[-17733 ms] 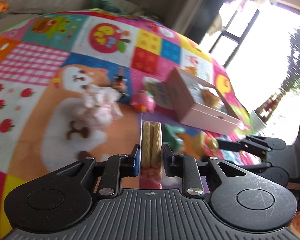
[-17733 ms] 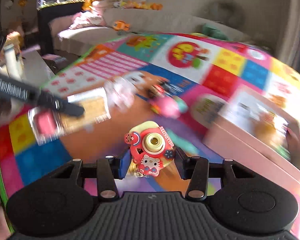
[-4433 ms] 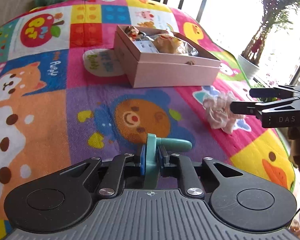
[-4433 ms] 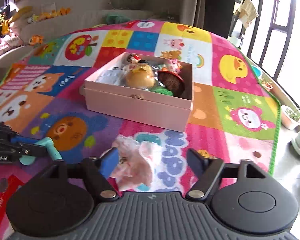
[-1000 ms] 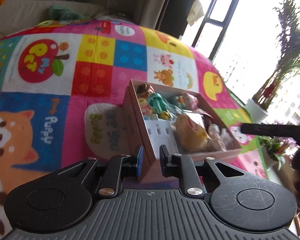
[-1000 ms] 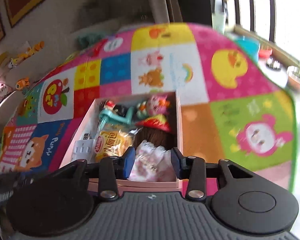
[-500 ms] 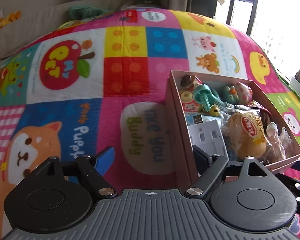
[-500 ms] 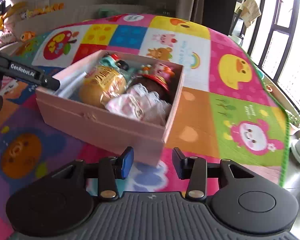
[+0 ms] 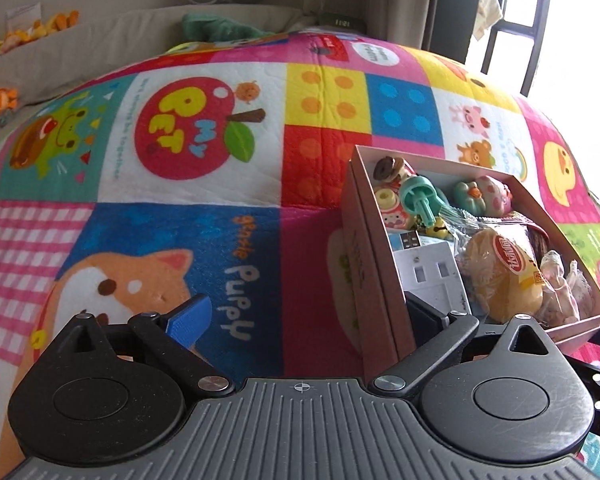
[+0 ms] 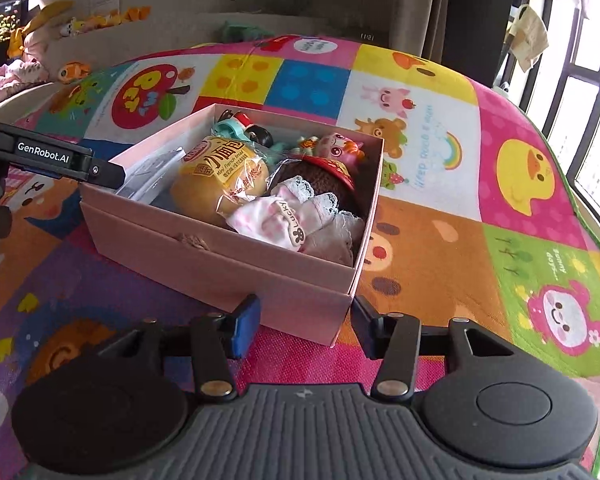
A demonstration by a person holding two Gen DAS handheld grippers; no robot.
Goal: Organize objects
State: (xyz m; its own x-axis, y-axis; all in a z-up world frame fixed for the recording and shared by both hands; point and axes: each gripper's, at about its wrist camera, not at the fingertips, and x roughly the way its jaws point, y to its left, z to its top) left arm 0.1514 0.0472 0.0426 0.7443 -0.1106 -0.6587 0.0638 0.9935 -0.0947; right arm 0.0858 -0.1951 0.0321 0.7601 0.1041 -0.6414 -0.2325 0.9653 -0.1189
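1. Since half a second ago, both claws have spread wider: the left claw (image 9: 304, 320) now straddles the near-left wall of the pink box (image 10: 220, 264), and the right claw (image 10: 304, 328) has opened from a narrow gap to a wide one at the box's near corner. Both are released and hold nothing.

2. Judging by the play mat (image 9: 204, 92), which shows no loose toys in either view, the gathering step looks finished; what remains is probably squaring or shifting the box.

3. A next move would call for each claw to close on a box wall, or to press from both sides, without tipping the contents.

4. The box sits on the mat and is nearly full:
   - a wrapped bread bun (image 10: 220, 176) in the middle,
   - a pink frilly cloth (image 10: 296, 220) at the near right,
   - a brown knitted item with red trim (image 10: 324, 180) behind it,
   - a pink pig toy (image 10: 336, 144) at the far right,
   - a teal plastic toy (image 9: 420, 196) at the far left,
   - a white card packet (image 9: 428, 272) along the left wall.
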